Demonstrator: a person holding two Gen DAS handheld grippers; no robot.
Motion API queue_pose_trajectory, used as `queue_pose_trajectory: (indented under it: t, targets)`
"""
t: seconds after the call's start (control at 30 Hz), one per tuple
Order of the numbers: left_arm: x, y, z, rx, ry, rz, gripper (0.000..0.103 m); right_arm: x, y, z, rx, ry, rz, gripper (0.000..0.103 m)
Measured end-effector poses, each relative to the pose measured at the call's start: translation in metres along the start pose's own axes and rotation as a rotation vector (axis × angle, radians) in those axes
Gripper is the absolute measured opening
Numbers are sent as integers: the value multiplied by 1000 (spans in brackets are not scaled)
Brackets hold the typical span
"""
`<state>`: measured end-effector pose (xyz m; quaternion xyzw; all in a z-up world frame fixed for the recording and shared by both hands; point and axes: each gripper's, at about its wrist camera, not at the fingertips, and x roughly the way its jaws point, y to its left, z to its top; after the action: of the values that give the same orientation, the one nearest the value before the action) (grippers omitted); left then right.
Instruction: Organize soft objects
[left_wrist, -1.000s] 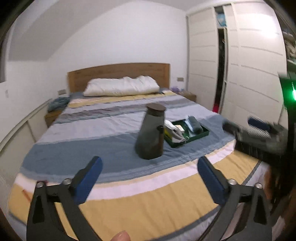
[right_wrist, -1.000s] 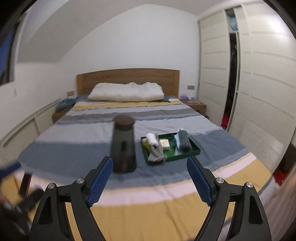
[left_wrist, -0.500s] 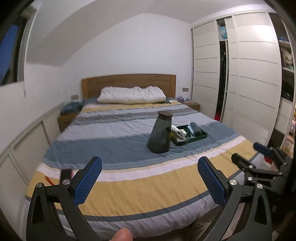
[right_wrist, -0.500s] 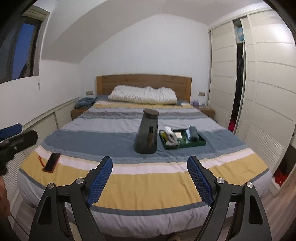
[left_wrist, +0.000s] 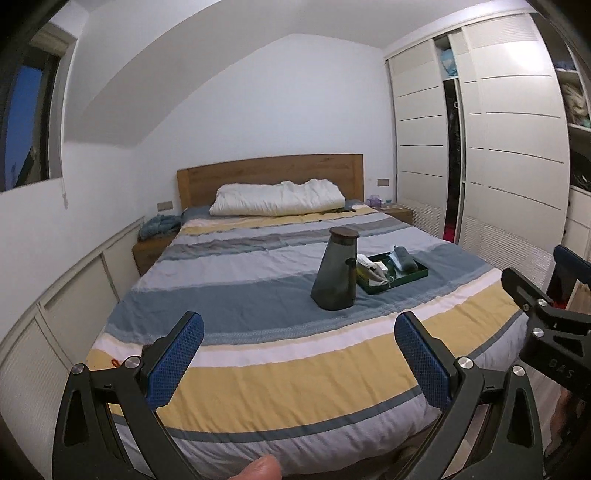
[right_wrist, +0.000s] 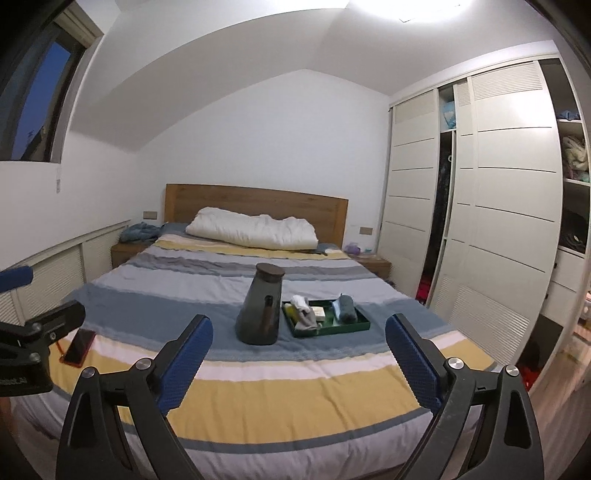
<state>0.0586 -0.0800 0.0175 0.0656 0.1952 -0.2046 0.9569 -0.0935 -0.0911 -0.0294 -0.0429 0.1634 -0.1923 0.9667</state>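
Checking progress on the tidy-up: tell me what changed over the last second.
Both grippers pulled back from the bed, so more of it and the room shows. The right gripper has just been opening its fingers further, nothing between them; the left gripper is open and empty. Pitcher, green tray with its rolled cloths, and phone stayed put.

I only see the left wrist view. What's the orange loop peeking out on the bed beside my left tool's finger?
Observer: That loop is the strap of a phone in a red case. The phone lies flat on the yellow stripe near the bed's corner, hidden behind your finger.
Operator: And the right tool, is it carrying anything? I only catch its edge.
Observer: No. The right tool is open, its jaws have just been opening, and nothing sits between the pads.
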Motion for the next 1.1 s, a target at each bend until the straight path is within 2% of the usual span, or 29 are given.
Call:
queue_pose_trajectory:
  t: [0.23,0.37,0.67,0.87,1.1]
  targets:
    - [5,11,-14,-29,51,-3,102,12,28,1,-29,29,9,97]
    - [-5,26,-34,-25,38,59,102,7,23,0,-52,38,-13,97]
    - [-37,71,-87,-23,109,187,102,-21,2,-1,-49,116,-89,97]
    - [-40,92,-91,-65,142,228,102,-39,-32,0,82,230,-130,97]
    - [-49,127,-82,-165,119,276,102,-50,-45,24,152,193,-191,97]
